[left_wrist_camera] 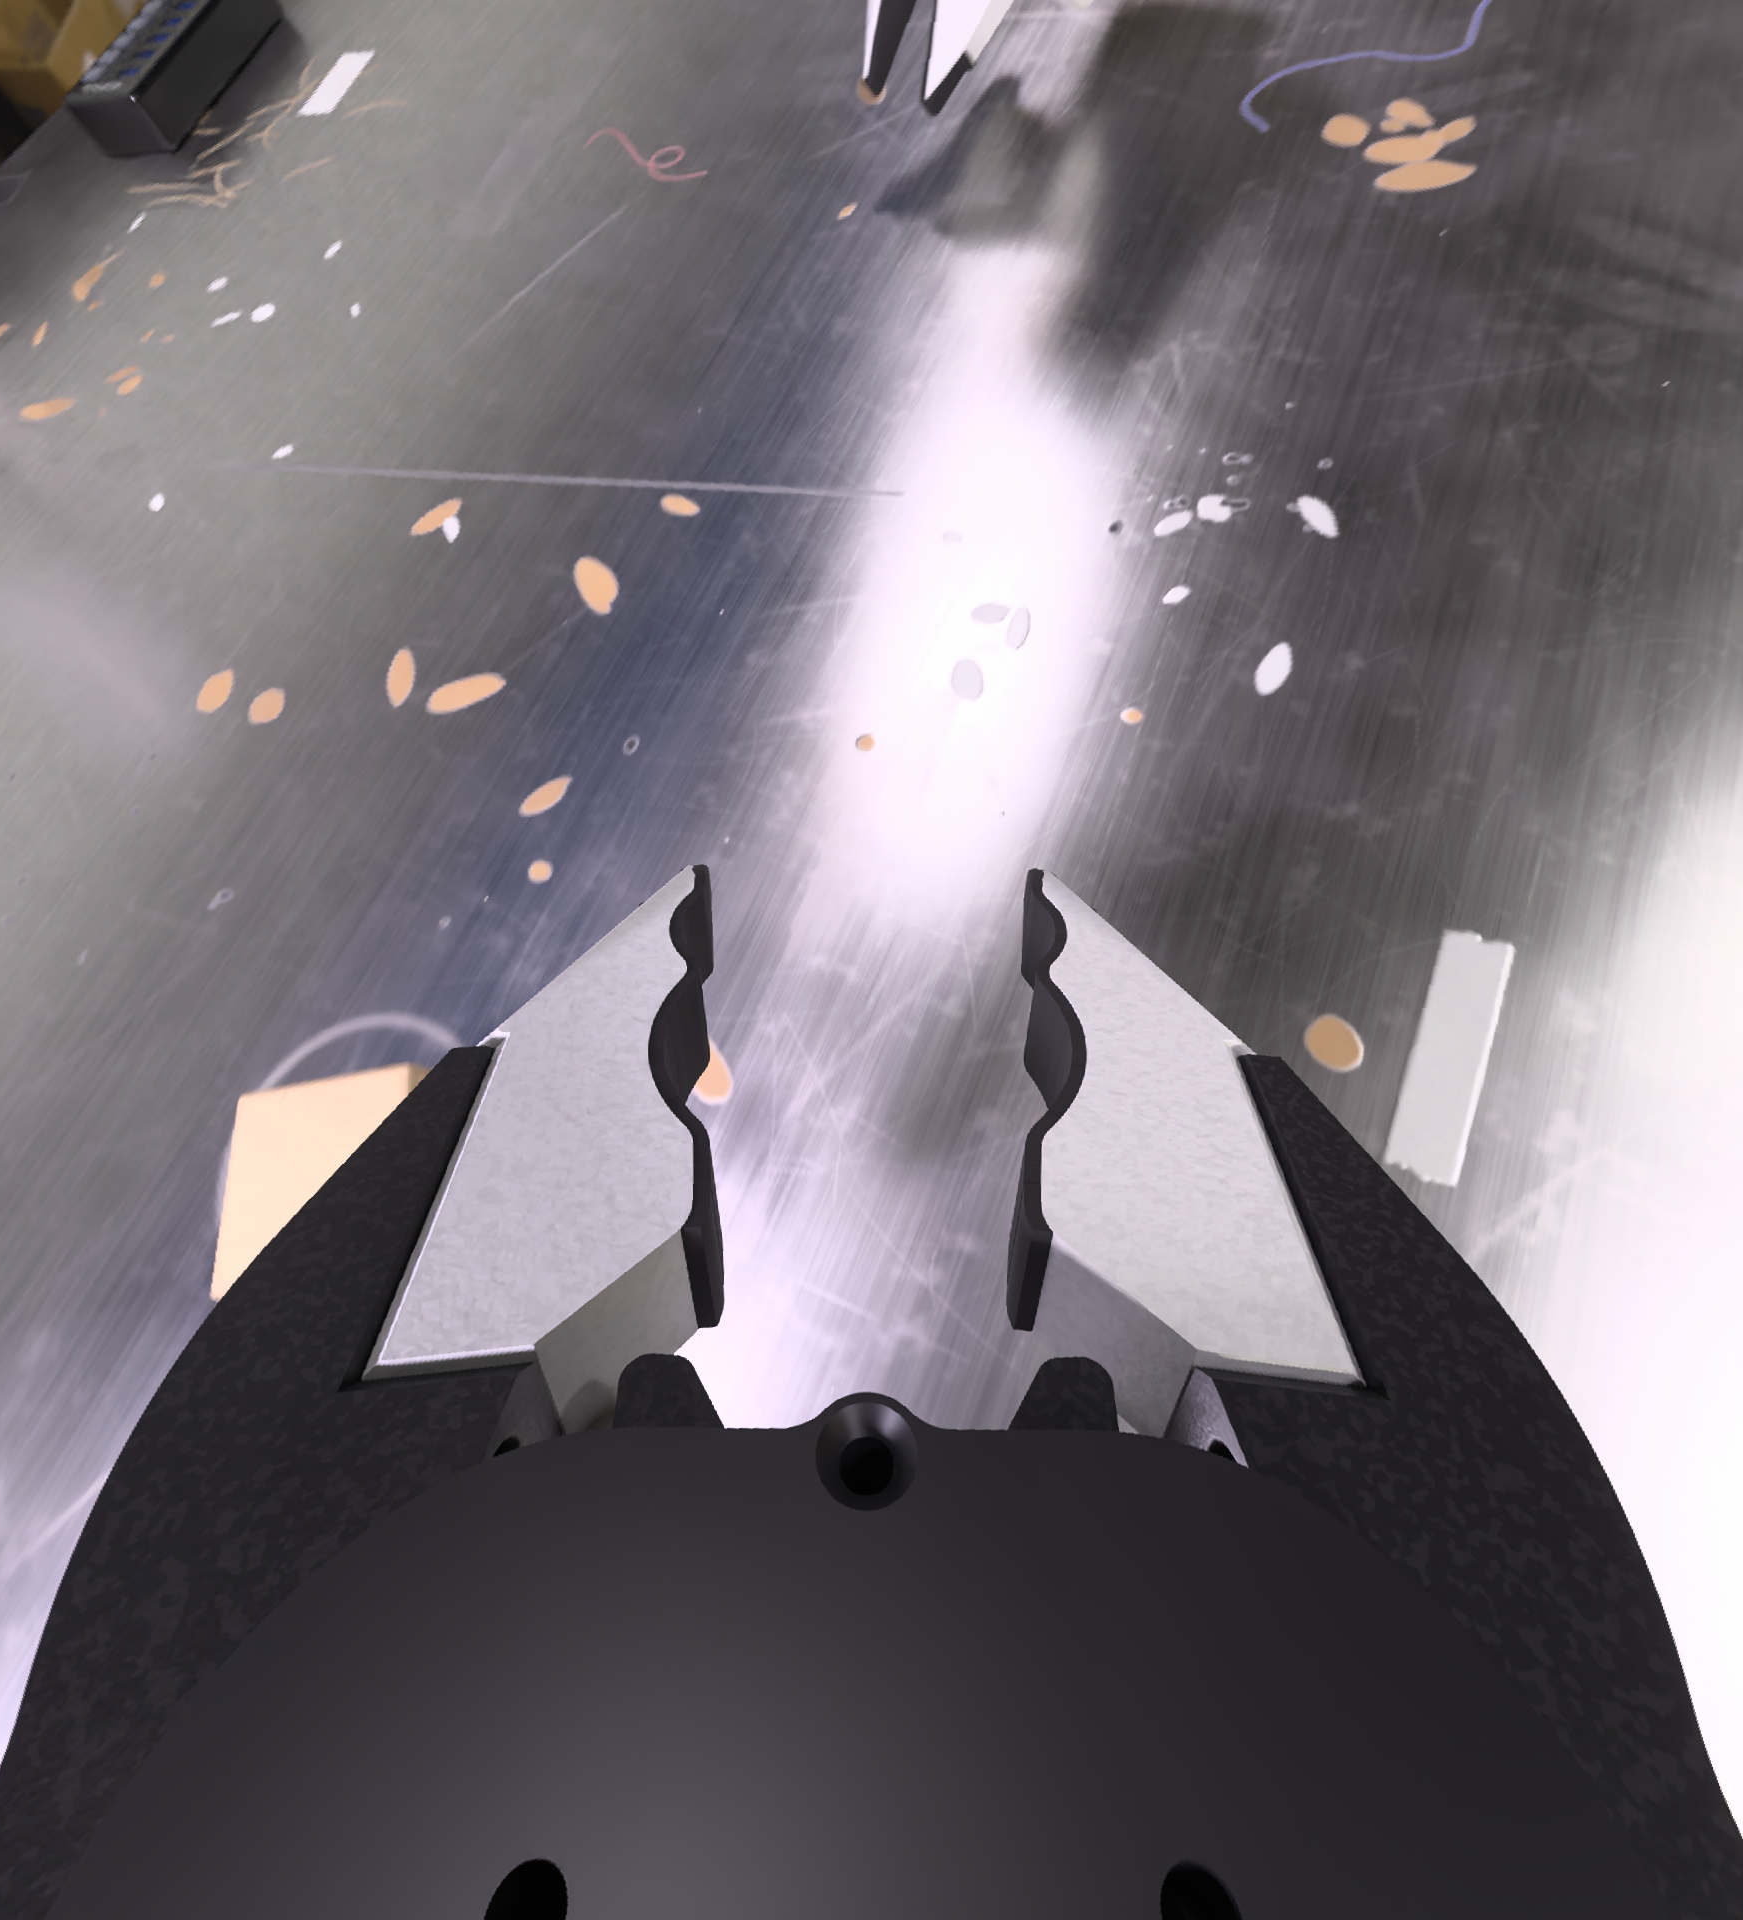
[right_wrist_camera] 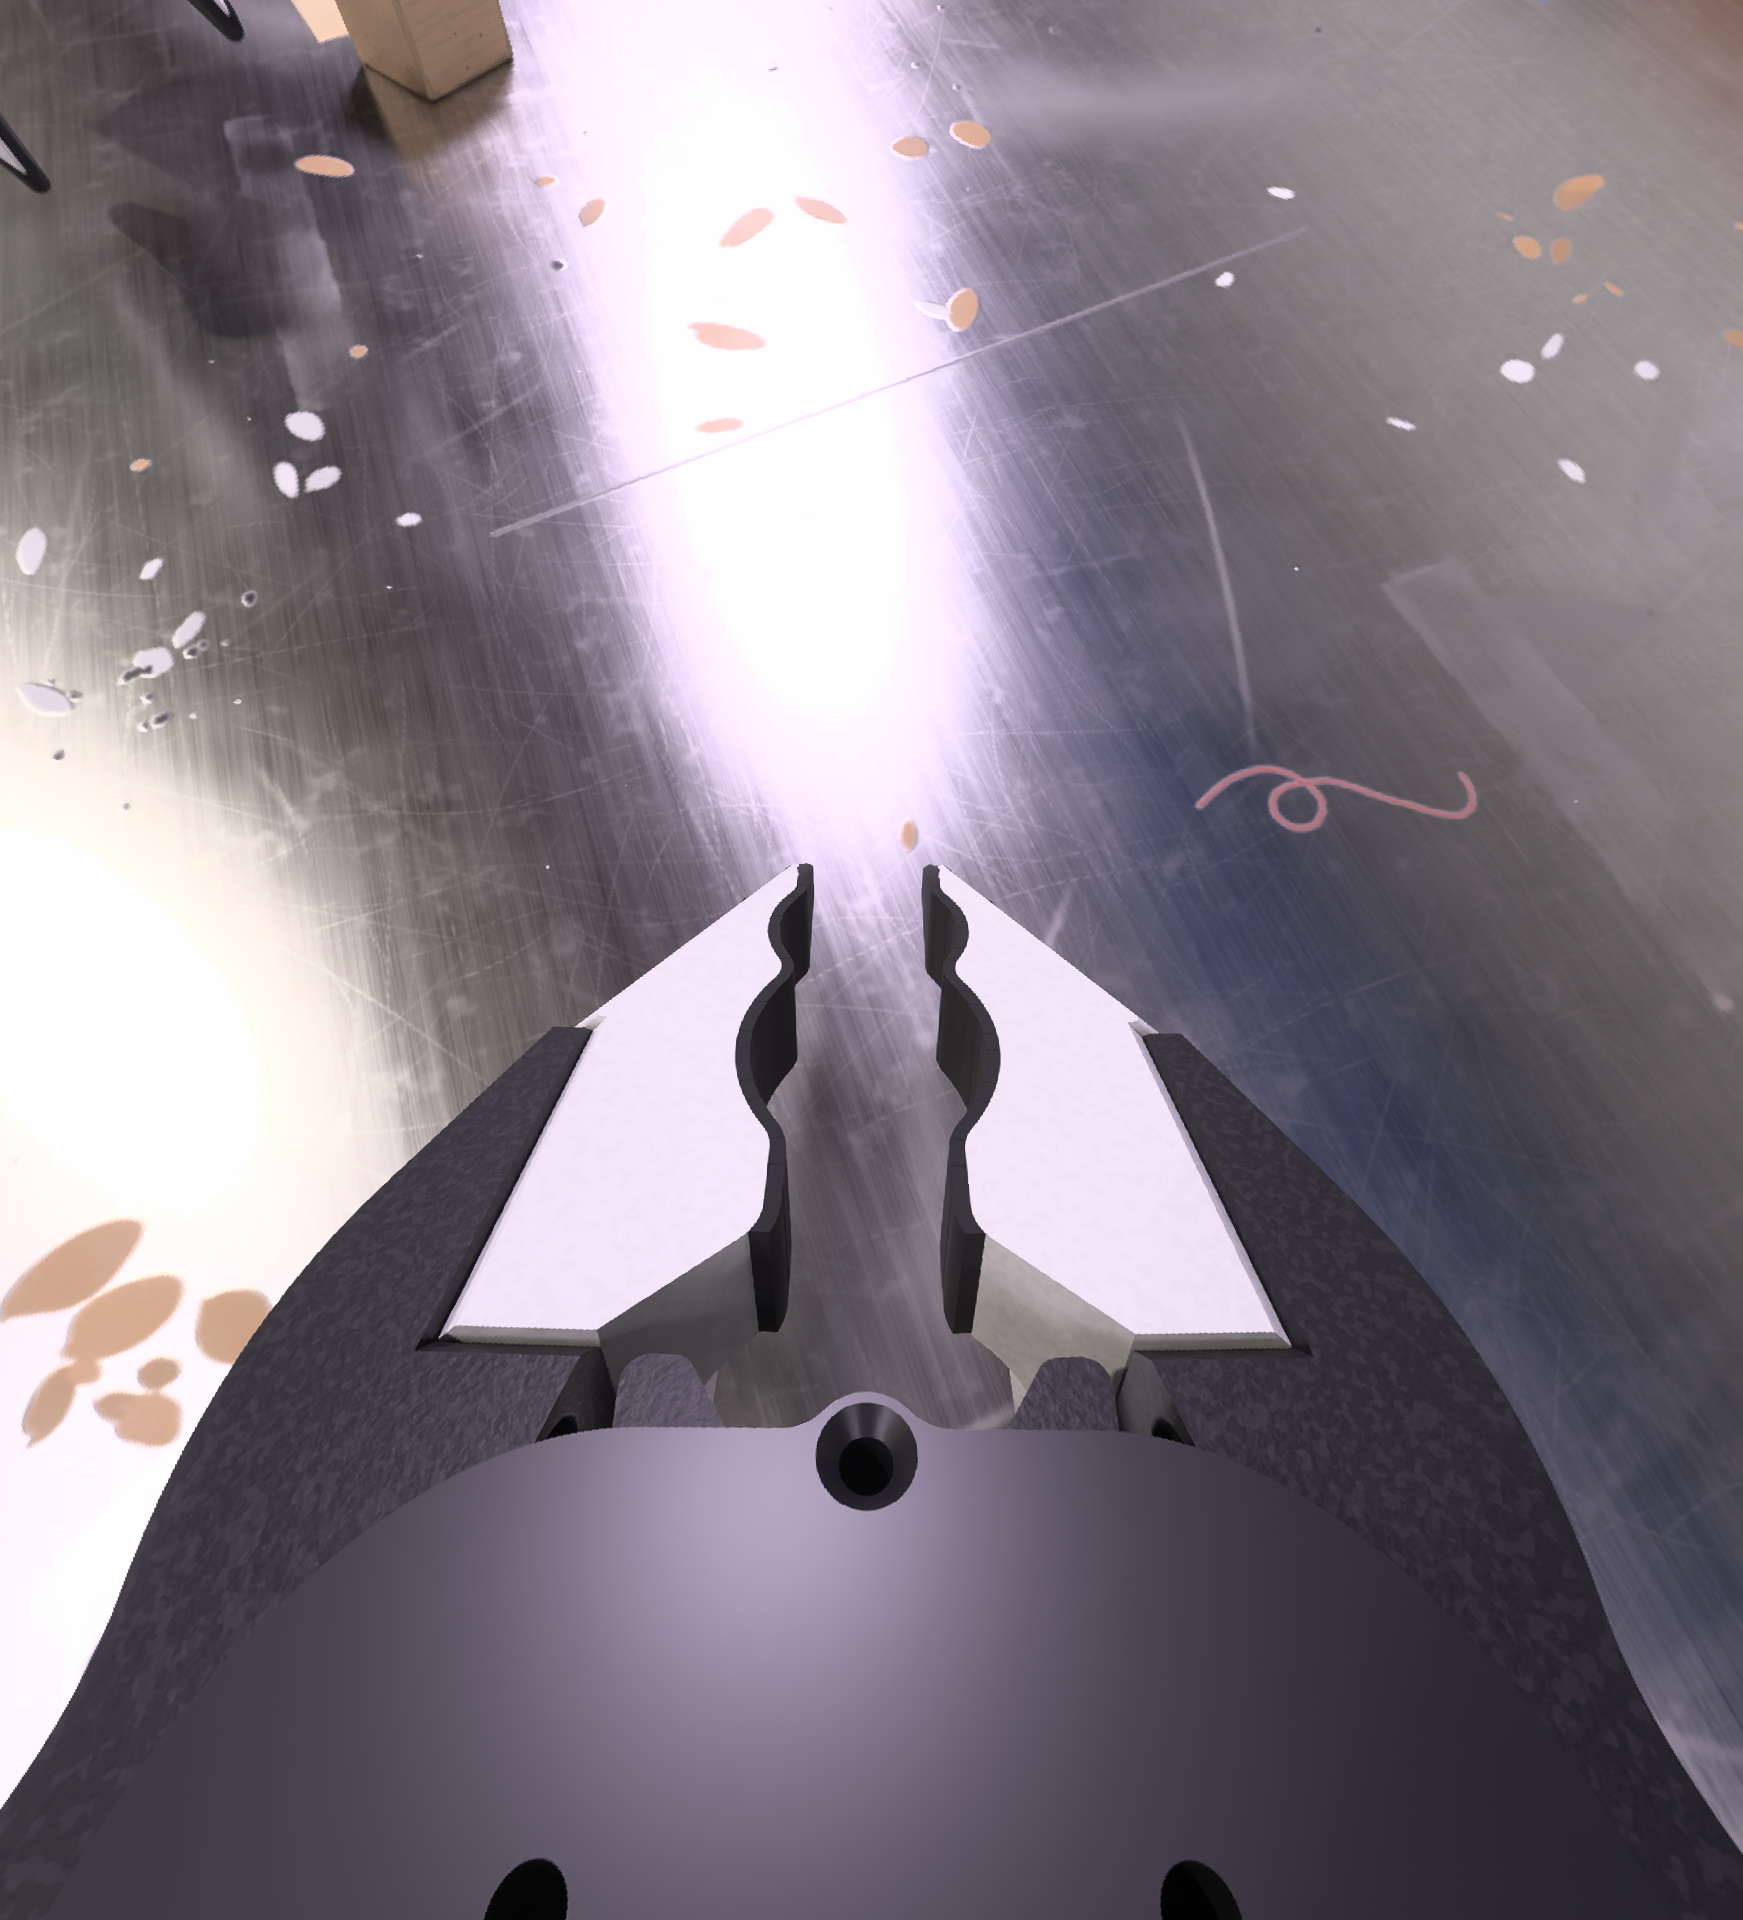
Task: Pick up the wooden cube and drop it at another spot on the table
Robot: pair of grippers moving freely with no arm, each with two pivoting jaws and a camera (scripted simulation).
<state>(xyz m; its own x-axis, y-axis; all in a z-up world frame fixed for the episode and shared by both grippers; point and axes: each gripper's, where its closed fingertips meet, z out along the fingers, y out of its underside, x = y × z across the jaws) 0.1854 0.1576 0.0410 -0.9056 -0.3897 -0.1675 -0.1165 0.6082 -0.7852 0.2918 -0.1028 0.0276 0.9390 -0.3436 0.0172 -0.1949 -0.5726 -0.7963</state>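
The wooden cube sits on the steel table just left of the left gripper, partly hidden. It is probably light and stiff; grip two flat opposite sides. Both the left gripper and the right gripper have their jaws apart and hold nothing, and no table edge shows near the cube.

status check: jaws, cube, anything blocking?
Left gripper jaws open, empty. Right gripper jaws open narrower, empty. Wooden cube on the table, beside left gripper, not gripped. Only flat flecks around; nothing blocking.
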